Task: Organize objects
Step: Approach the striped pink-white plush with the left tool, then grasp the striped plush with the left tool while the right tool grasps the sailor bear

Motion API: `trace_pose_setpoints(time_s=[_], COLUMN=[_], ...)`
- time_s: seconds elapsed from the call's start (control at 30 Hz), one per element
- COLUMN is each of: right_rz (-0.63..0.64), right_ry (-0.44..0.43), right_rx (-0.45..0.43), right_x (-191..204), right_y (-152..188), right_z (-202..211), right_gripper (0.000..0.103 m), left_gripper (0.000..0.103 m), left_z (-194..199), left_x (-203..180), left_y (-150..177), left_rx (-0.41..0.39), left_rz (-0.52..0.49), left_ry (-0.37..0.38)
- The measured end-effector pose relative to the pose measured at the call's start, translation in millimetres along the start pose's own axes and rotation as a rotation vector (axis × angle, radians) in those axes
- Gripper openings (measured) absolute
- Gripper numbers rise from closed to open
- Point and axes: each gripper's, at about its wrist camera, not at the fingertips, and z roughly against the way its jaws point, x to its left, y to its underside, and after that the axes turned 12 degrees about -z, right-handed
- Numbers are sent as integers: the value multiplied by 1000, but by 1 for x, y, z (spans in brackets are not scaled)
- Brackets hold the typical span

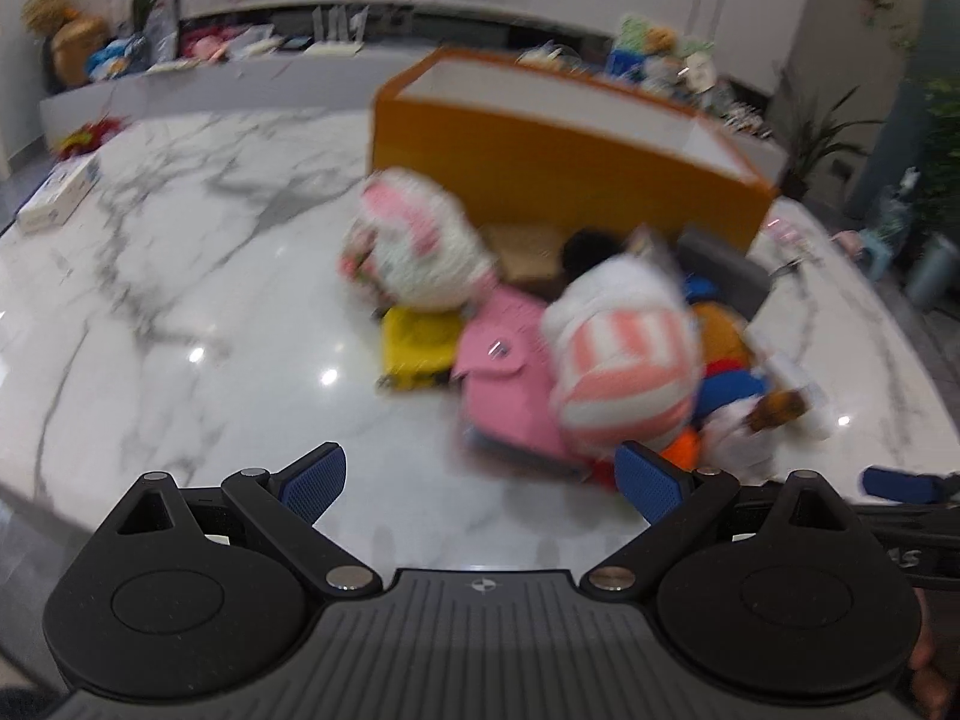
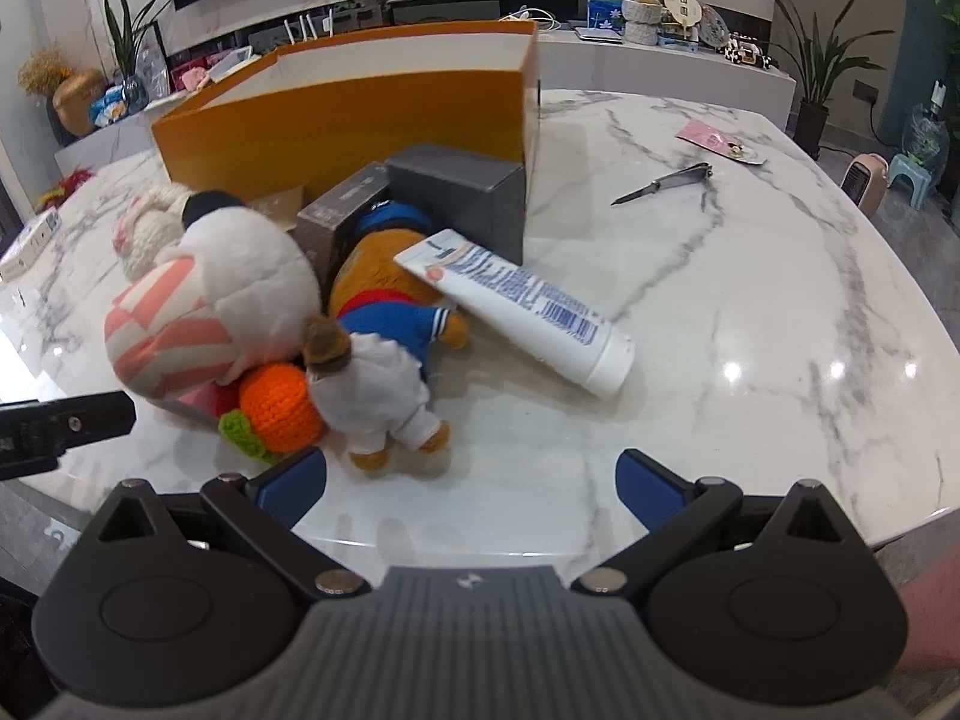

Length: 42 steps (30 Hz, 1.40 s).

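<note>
A pile of toys lies on the marble table [image 2: 750,312] in front of an orange box [image 2: 336,120]. It holds a pink-striped white plush [image 2: 198,312], an orange crochet fruit [image 2: 279,405], a small bear in white [image 2: 372,384], an orange bear in blue [image 2: 390,294], a white tube [image 2: 516,312] and grey boxes [image 2: 456,192]. In the blurred left wrist view I see the orange box [image 1: 540,150], the striped plush [image 1: 624,360], a pink pouch [image 1: 510,372], a yellow item [image 1: 417,348] and a pink-eared plush [image 1: 420,246]. My left gripper [image 1: 483,483] and right gripper [image 2: 471,489] are open and empty, short of the pile.
A nail clipper [image 2: 663,183] and a pink card [image 2: 717,141] lie on the table's far right. A white box [image 1: 57,198] sits at the left edge. A low cabinet with plants and toys runs behind. The left gripper's tip [image 2: 66,426] shows in the right wrist view.
</note>
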Motion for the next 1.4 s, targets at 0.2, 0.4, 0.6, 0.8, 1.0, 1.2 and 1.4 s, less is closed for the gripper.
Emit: trace_pose_setpoints(time_s=[0.2, 0.4, 0.6, 0.8, 1.0, 1.2, 1.4], right_rz=[10, 33, 100, 4, -76, -104, -101], right_ry=[2, 8, -1, -110, -128, -140, -155], right_rx=[13, 16, -57, -31, -5, 21, 40], right_x=[2, 5, 20, 20, 15, 15, 20], right_y=[-1, -1, -6, -14, -23, -31, -37], right_z=[-3, -9, -14, -24, -37, -51, -65], right_gripper=[102, 102, 102, 97, 79, 65, 60], left_gripper=[103, 103, 103, 98, 82, 81, 79], left_z=[0, -30, -51, -62, -68, -73, -73], left_x=[-10, -23, -22, -12, -13, -18, -19], left_y=[-25, -42, -44, -44, -47, -49, -47], left_rx=[-79, -26, 2, 13, 30, 30, 29], left_rz=[-23, -27, 31, 116, 116, 99, 92], left_ry=[67, 137, 213, 260, 242, 224, 214])
